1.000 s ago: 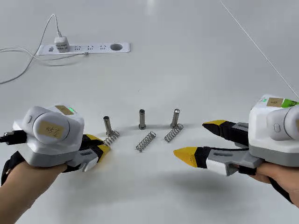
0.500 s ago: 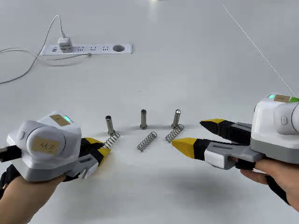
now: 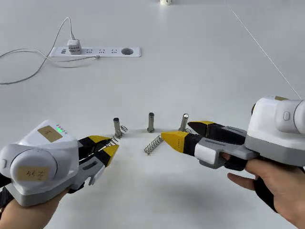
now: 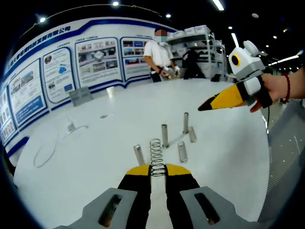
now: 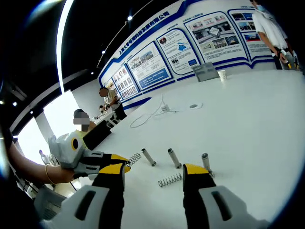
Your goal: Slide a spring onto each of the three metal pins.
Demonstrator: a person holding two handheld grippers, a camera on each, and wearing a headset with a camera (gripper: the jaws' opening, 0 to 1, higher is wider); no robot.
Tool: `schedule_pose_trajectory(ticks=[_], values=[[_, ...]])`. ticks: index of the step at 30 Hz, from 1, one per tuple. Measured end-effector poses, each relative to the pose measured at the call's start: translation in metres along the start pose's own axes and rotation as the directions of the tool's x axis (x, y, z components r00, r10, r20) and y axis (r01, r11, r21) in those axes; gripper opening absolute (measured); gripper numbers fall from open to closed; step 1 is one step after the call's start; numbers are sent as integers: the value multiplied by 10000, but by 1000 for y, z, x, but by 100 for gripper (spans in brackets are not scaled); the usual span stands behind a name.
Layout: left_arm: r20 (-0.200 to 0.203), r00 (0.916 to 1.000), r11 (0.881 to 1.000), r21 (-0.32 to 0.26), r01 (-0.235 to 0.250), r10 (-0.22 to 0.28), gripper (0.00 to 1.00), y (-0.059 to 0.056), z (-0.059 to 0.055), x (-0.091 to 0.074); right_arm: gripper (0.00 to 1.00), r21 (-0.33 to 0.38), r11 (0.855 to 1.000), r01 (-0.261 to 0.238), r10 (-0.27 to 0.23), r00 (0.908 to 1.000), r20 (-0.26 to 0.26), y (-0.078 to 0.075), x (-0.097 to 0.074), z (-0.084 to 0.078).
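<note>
Three short metal pins stand upright in a row on the white table: left point(image 3: 116, 126), middle point(image 3: 151, 122), right point(image 3: 184, 122). My left gripper point(image 3: 104, 144) is shut on the end of one spring point(image 3: 118, 134), which slants up beside the left pin. In the left gripper view that spring point(image 4: 156, 153) rises from between the jaws of the left gripper point(image 4: 157, 168). A second spring point(image 3: 151, 144) lies flat in front of the middle pin. A third spring point(image 4: 192, 134) lies by the right pin. My right gripper point(image 3: 188, 131) is open, over the table beside the right pin.
A white power strip point(image 3: 95, 51) with a plugged charger and a cable lies at the table's far left. A thin line point(image 3: 267, 52) crosses the table top at the right. People stand by display boards in the background of the gripper views.
The right gripper has moved left, up to the right pin, and covers the third spring in the head view. The left gripper has lifted its spring's free end beside the left pin.
</note>
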State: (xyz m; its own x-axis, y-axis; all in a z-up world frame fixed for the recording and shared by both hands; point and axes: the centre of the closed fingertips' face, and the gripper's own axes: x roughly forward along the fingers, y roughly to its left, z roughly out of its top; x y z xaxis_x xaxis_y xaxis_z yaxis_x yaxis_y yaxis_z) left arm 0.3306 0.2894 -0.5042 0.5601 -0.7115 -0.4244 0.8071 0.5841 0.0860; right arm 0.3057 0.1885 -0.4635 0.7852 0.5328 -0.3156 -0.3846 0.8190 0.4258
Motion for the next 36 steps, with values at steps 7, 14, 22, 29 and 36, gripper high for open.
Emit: schedule_pose_trajectory(ticks=[7, 14, 22, 29, 36], values=[[869, 9962, 9999, -42, -97, 101, 10, -6, 17, -7, 46, 503, 9979, -404, 381, 9982, 467, 14, 11, 8], [1550, 9879, 10000, -81, 42, -29, 10, -15, 32, -13, 41, 1069, 9910, -810, 718, 9936, 871, 27, 19, 15], [2015, 9795, 9999, -52, 94, -82, 10, -20, 45, -17, 33, 1713, 9757, -1363, 1171, 9861, 1176, 41, 25, 20], [2362, 9715, 9998, -2, 190, -184, 10, -25, 58, -21, 28, 2227, 9599, -1704, 1413, 9799, 1408, 49, 29, 24], [2600, 9650, 9993, -10, 367, -351, 10, -30, 66, -23, 22, 2586, 9483, -1842, 1517, 9784, 1406, 51, 31, 25]])
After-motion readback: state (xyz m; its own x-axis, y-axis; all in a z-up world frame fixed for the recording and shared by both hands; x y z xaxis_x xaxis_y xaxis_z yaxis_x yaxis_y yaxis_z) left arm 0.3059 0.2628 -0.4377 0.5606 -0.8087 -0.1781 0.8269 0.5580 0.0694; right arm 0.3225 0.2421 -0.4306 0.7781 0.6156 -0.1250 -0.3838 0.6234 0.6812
